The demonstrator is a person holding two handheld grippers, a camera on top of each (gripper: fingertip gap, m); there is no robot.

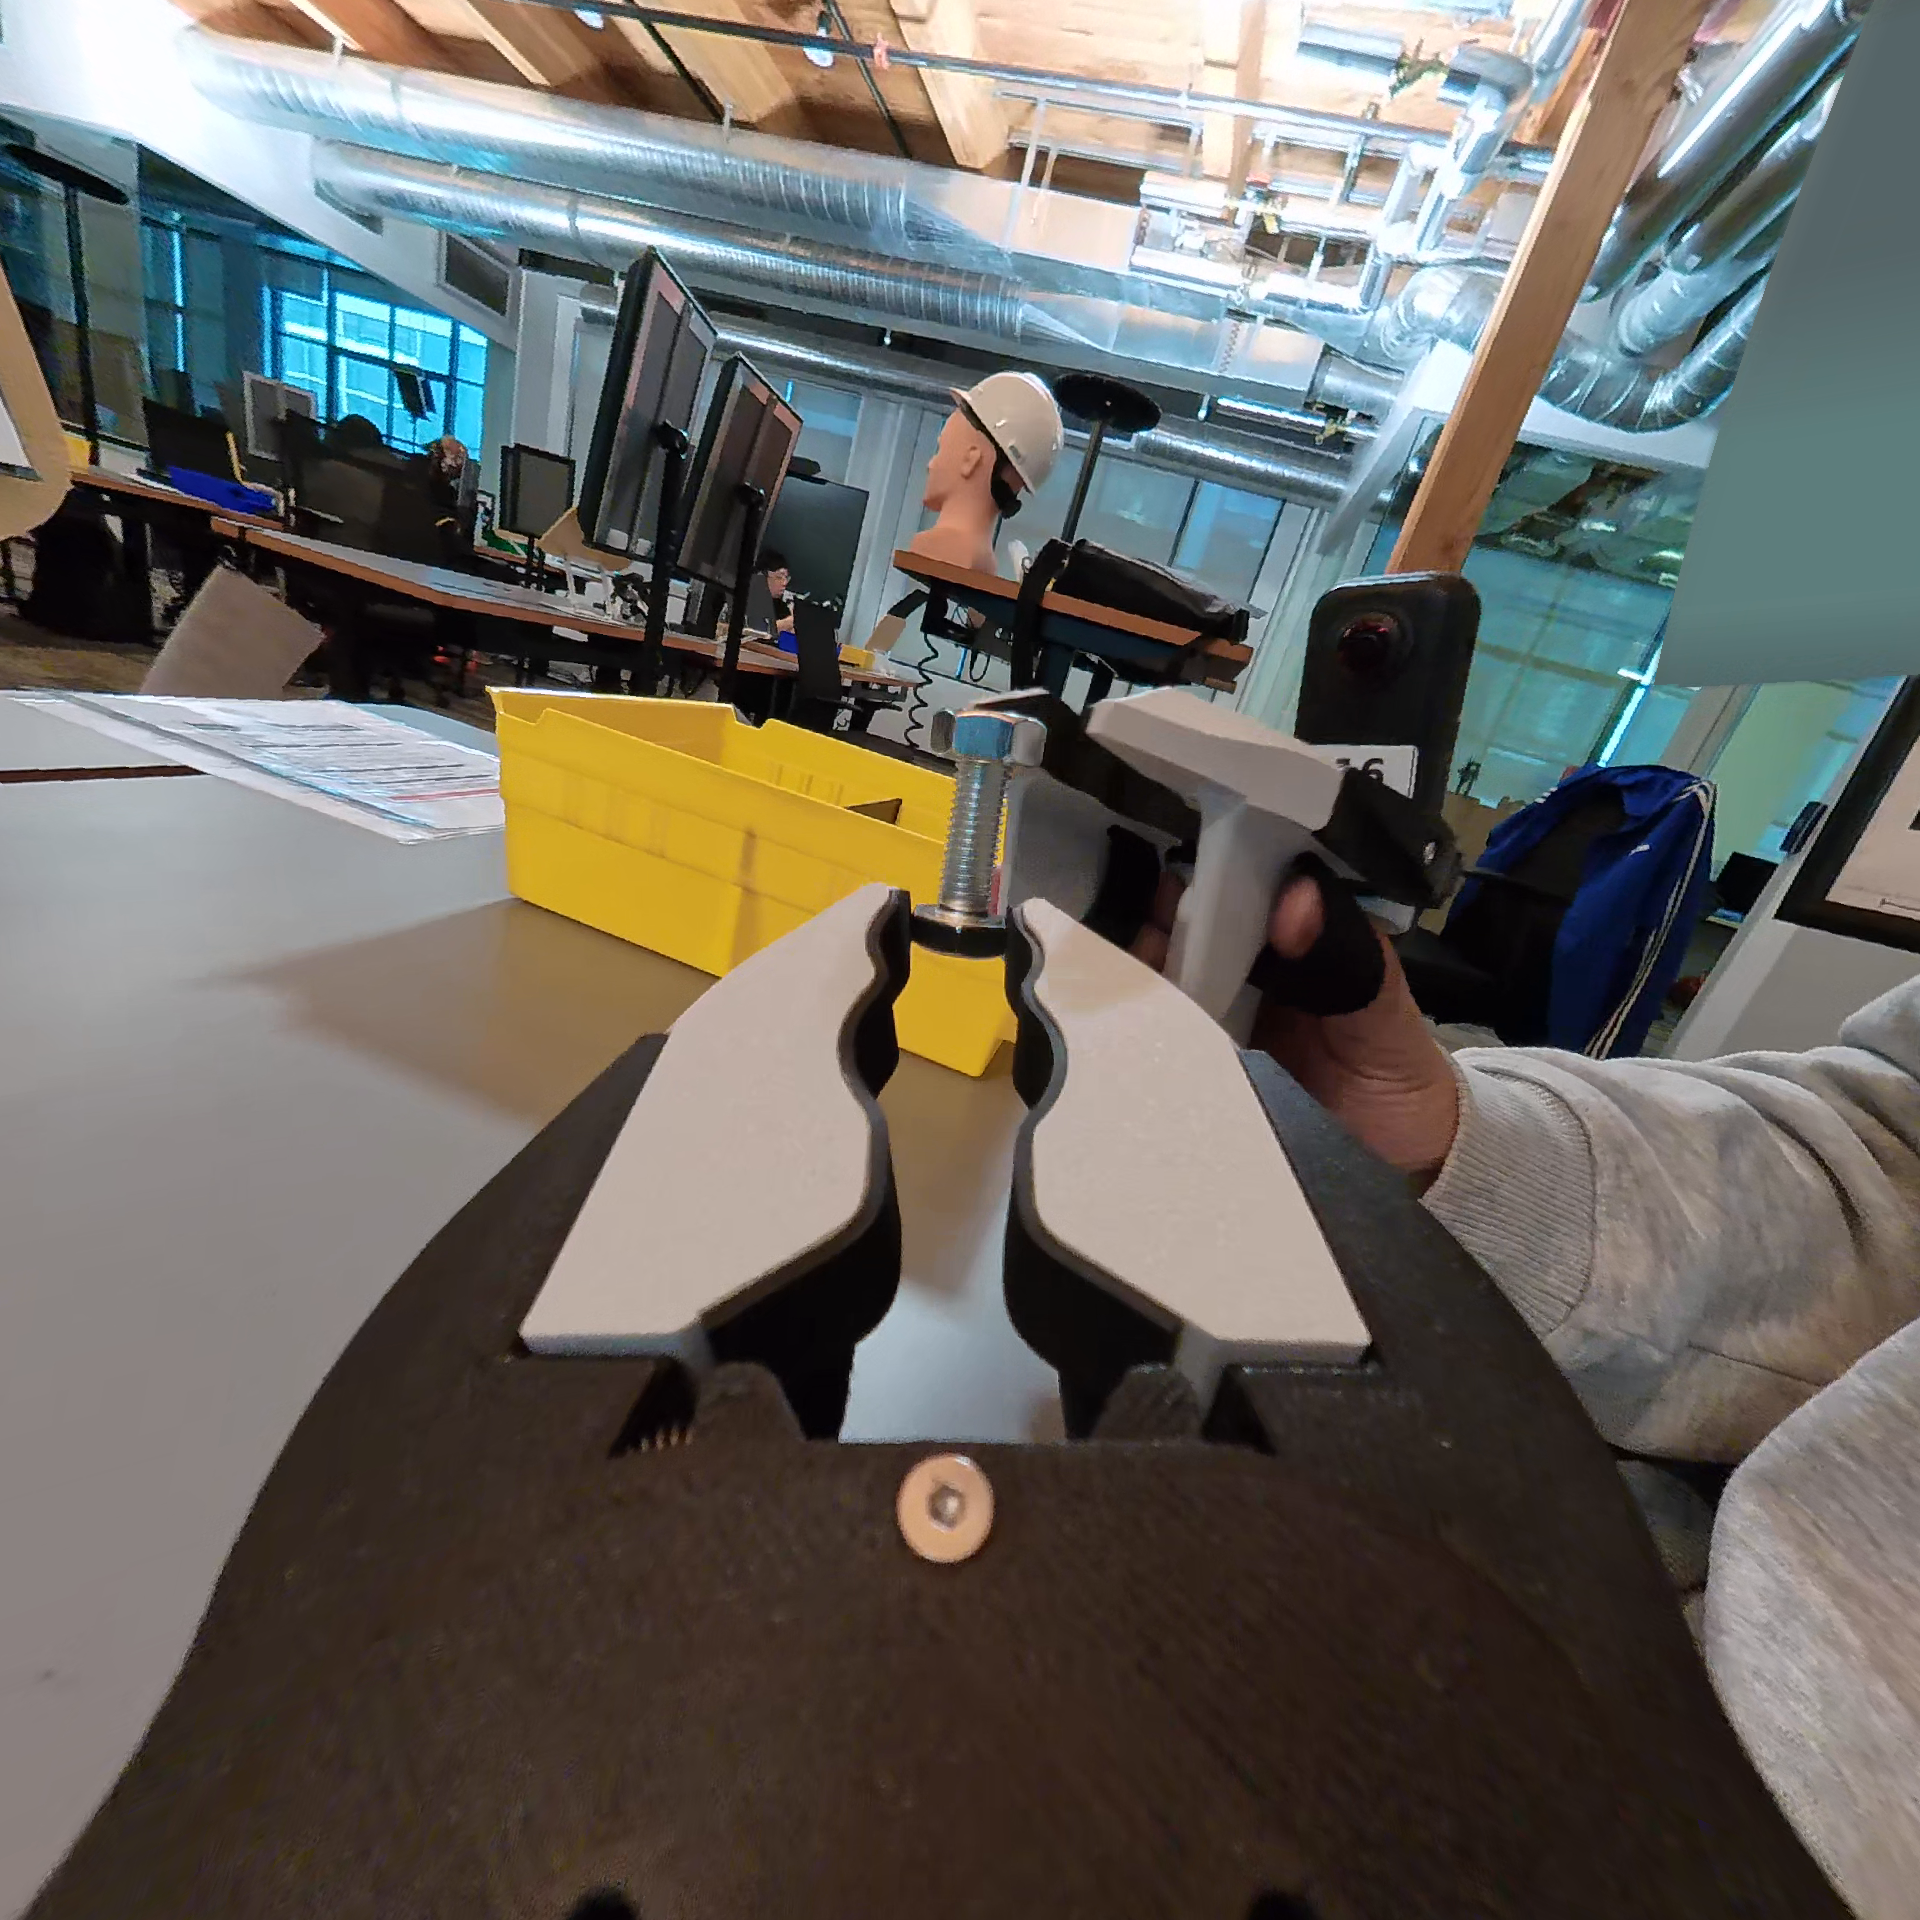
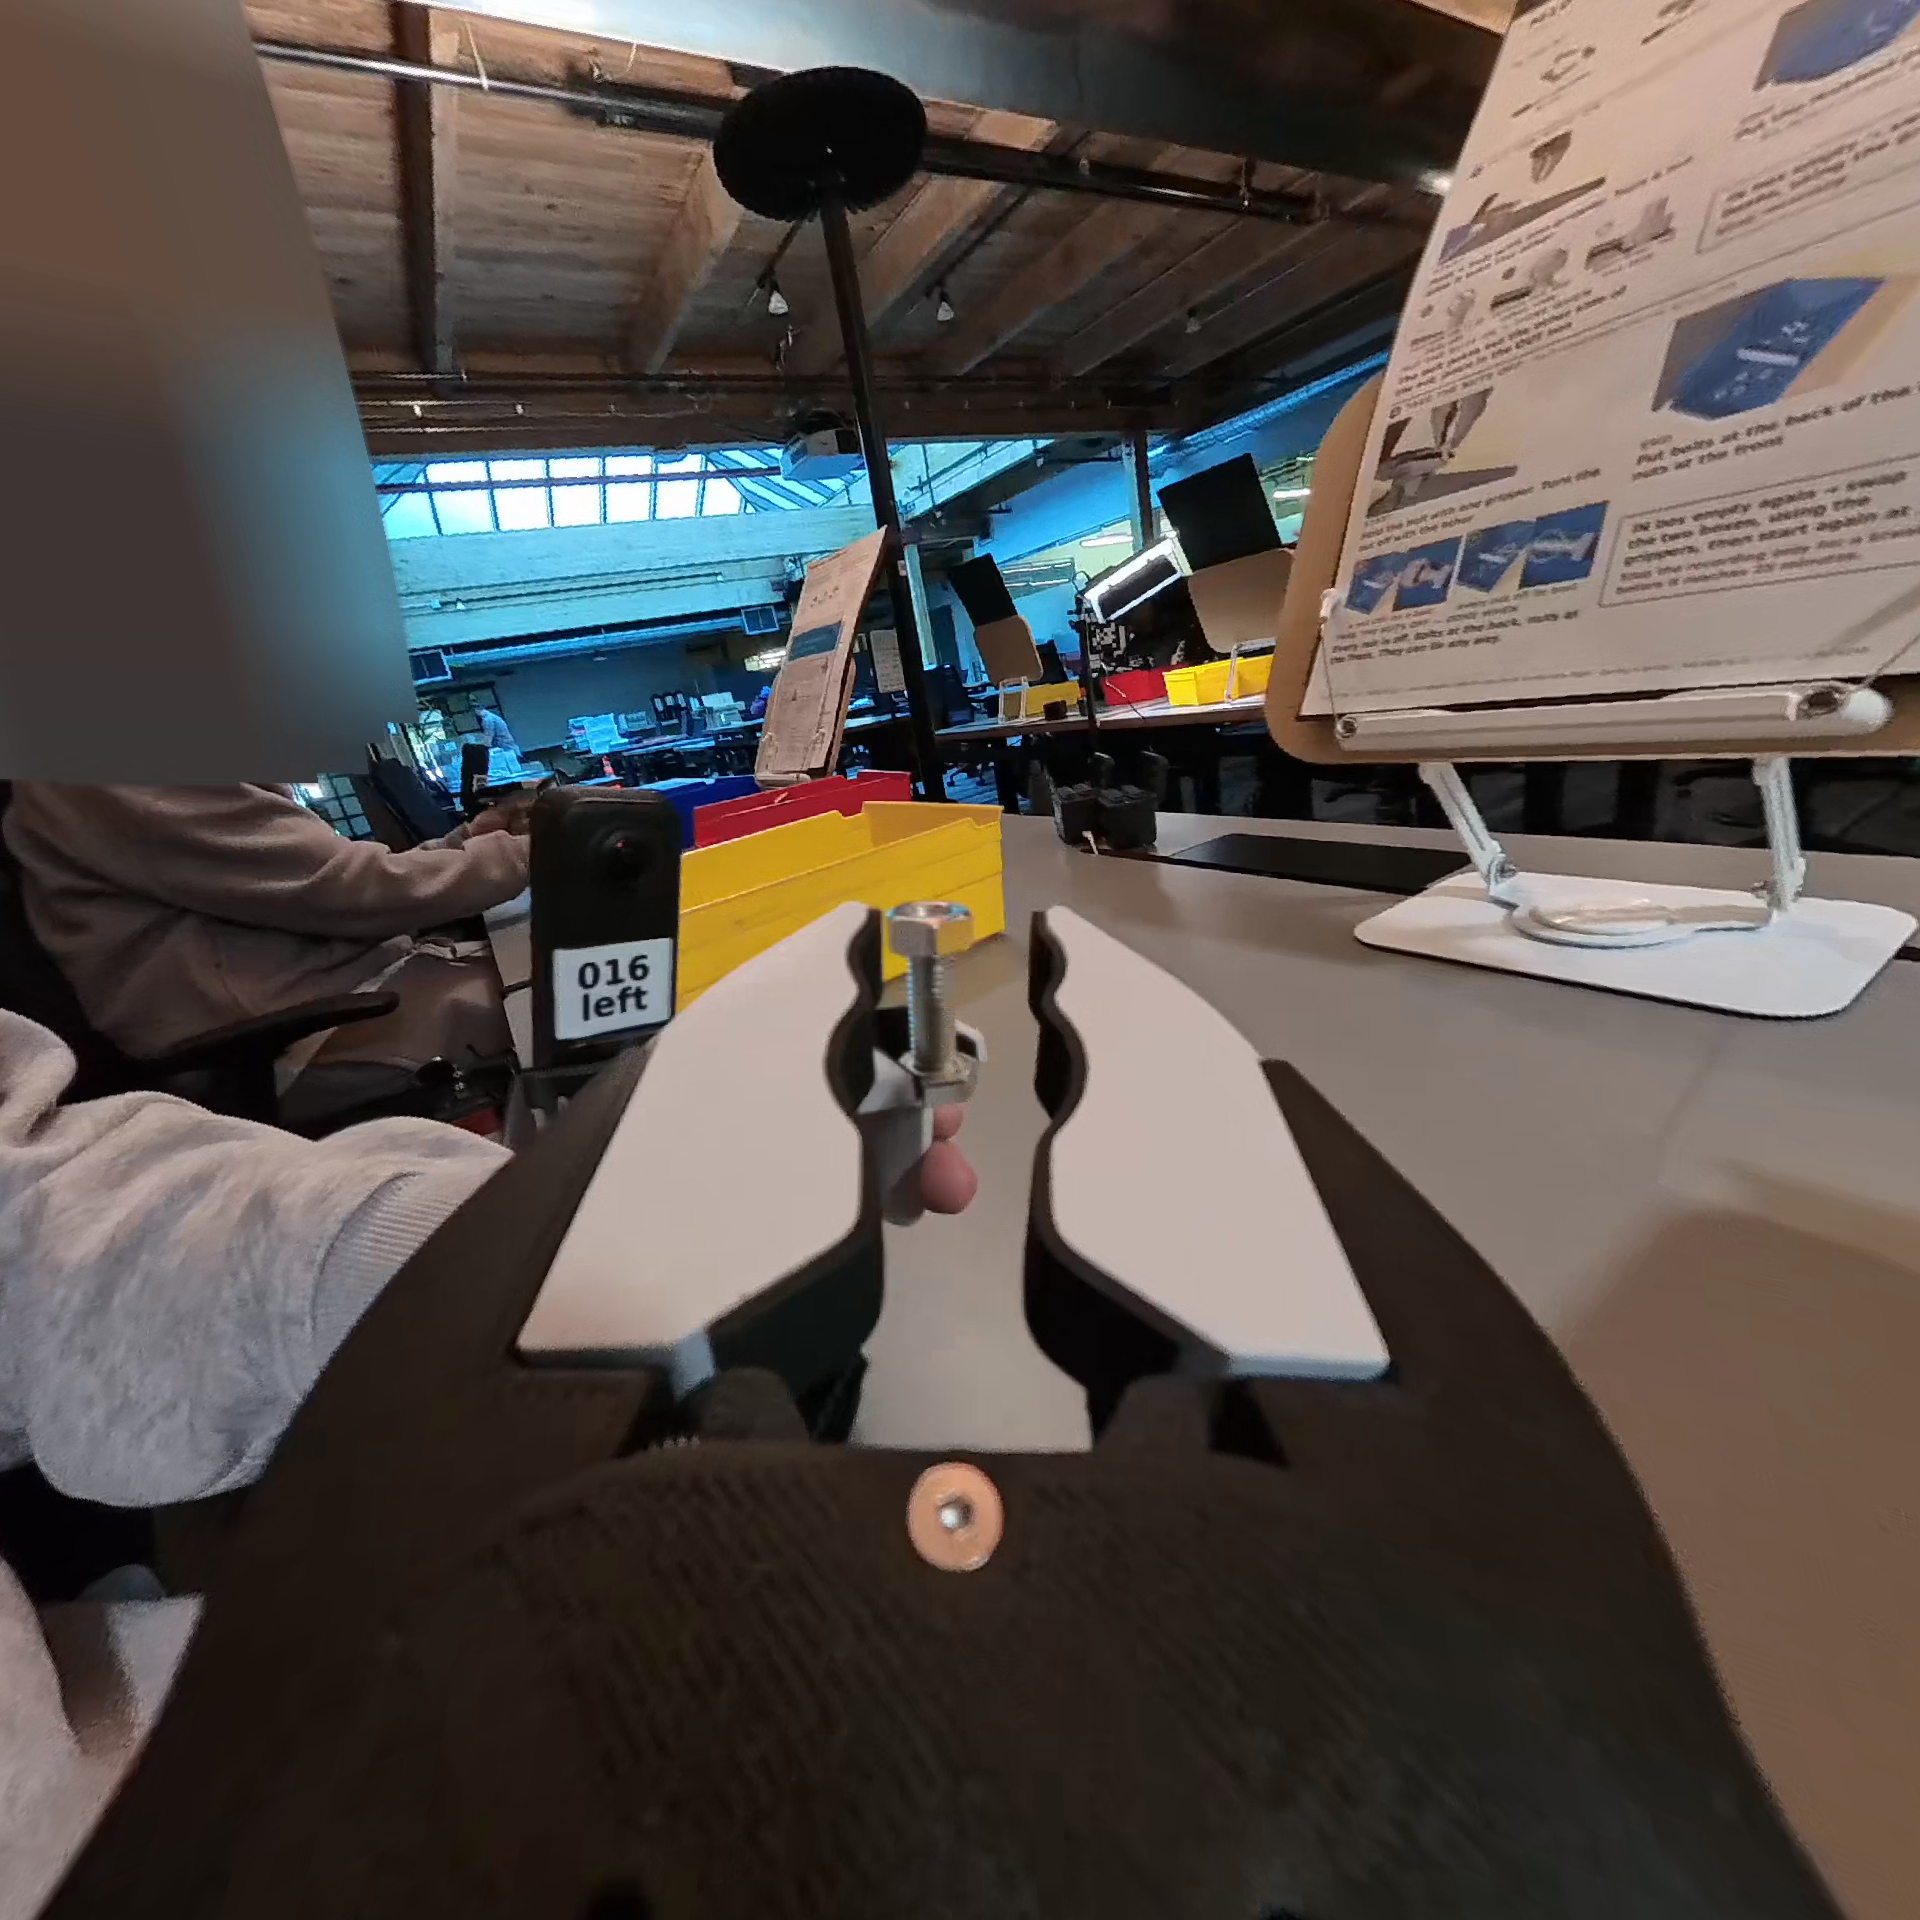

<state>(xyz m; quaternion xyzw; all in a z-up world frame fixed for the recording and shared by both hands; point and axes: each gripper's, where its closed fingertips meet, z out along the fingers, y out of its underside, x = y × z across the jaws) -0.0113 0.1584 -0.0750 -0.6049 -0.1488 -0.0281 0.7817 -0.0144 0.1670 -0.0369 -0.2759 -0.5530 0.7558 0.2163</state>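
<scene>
A silver hex bolt stands upright, head up, with a nut threaded on near its lower end. My left gripper is shut on the nut and holds the bolt above the grey table. In the right wrist view the bolt and nut sit between my right gripper's fingertips. My right gripper is open around the bolt head, with a gap on the right side. It also shows in the left wrist view, level with the bolt head and held by a hand.
A yellow bin stands on the table just behind the bolt, and it shows in the right wrist view with a red bin behind it. A white document stand holds an instruction sheet at the right. A laminated sheet lies far left. My two grippers' fingertips are within a few centimetres of each other.
</scene>
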